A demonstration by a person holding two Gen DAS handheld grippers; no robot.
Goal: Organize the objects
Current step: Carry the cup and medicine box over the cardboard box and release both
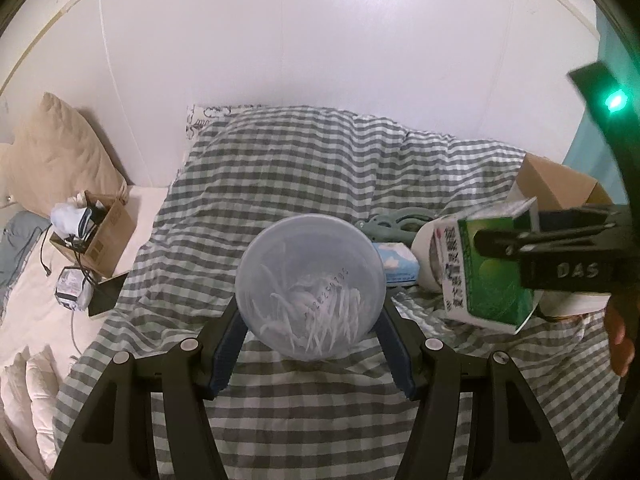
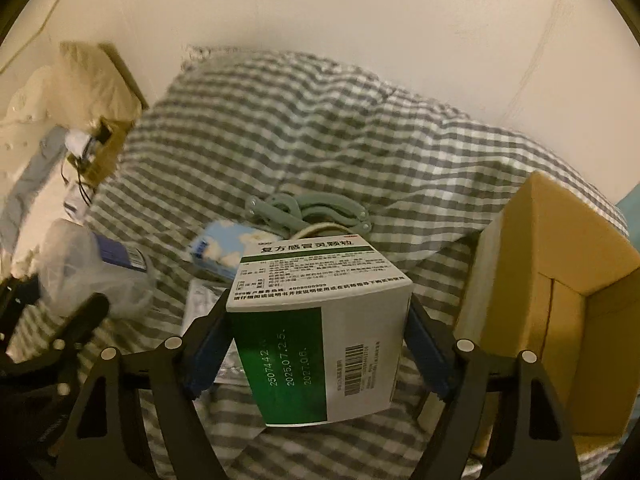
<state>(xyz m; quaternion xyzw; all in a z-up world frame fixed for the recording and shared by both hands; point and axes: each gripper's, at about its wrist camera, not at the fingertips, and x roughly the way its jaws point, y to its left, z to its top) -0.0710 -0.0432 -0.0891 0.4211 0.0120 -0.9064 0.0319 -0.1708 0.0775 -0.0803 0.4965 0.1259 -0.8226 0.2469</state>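
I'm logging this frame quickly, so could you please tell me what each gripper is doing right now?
Left gripper: closed on the round plastic container.
Right gripper: closed on the green-and-white medicine box.

Grey-and-white checked duvet (image 1: 304,168) — beige pillow (image 1: 60,152), white wall (image 1: 320,40). Translucent bluish tub (image 1: 310,286) of white picks; green-and-white medicine box (image 2: 324,344) with black barcode; pale blue cloud-print tissue pack (image 1: 396,262); brown cardboard box (image 2: 560,280) — black grippers' blue pads (image 2: 206,350)
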